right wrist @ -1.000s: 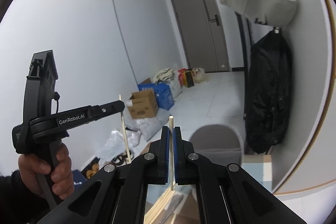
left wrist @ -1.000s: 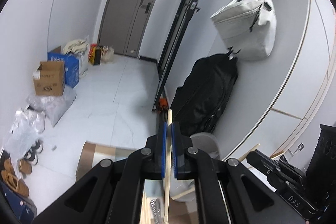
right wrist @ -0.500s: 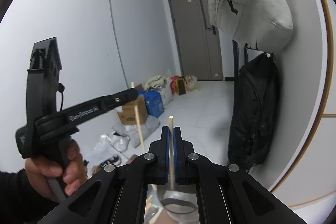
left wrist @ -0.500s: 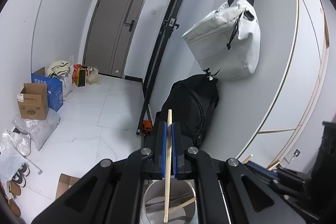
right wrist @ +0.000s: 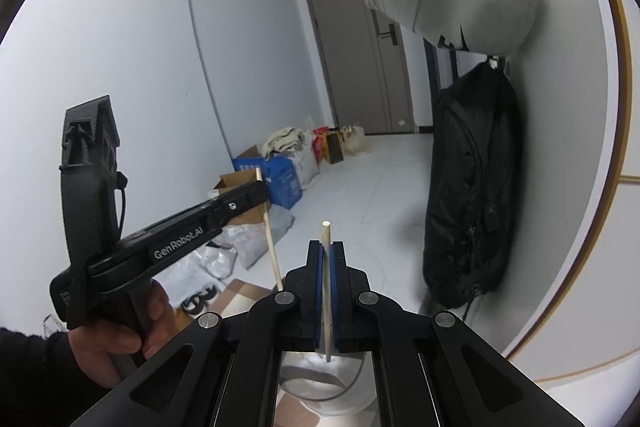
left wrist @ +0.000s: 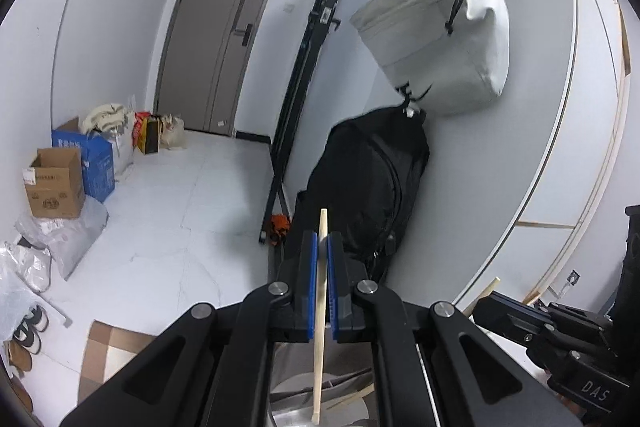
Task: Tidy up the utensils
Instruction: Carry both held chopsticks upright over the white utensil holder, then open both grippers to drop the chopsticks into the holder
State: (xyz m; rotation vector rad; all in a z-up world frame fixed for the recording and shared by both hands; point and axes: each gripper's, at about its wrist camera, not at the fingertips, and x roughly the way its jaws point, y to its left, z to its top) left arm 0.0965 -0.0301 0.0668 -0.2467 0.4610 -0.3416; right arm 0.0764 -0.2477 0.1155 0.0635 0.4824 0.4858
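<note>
While each of my tongs is clenched on one chopstick, I judge the step in hand to be carrying the pair to the holder below. The left tongs (left wrist: 319,287) grip a pale chopstick (left wrist: 320,323) near its upper end, so it stands nearly upright with its lower tip hanging over the grey holder (left wrist: 296,393), whose rim shows between the arms. The right tongs (right wrist: 327,291) pinch a second chopstick (right wrist: 326,287) the same way, upright, its lower end over the same pale round holder (right wrist: 320,383). My left hand (right wrist: 116,339) shows on the handle in the right view. Next, I think, both sticks must be lowered until their tips are well inside the rim, then the tongs eased apart so they drop in without bouncing out. Counting: two tongs, two held chopsticks, one holder; inside the holder I see what looks like one more stick (left wrist: 352,397) lying aslant, though I cannot be sure.
</note>
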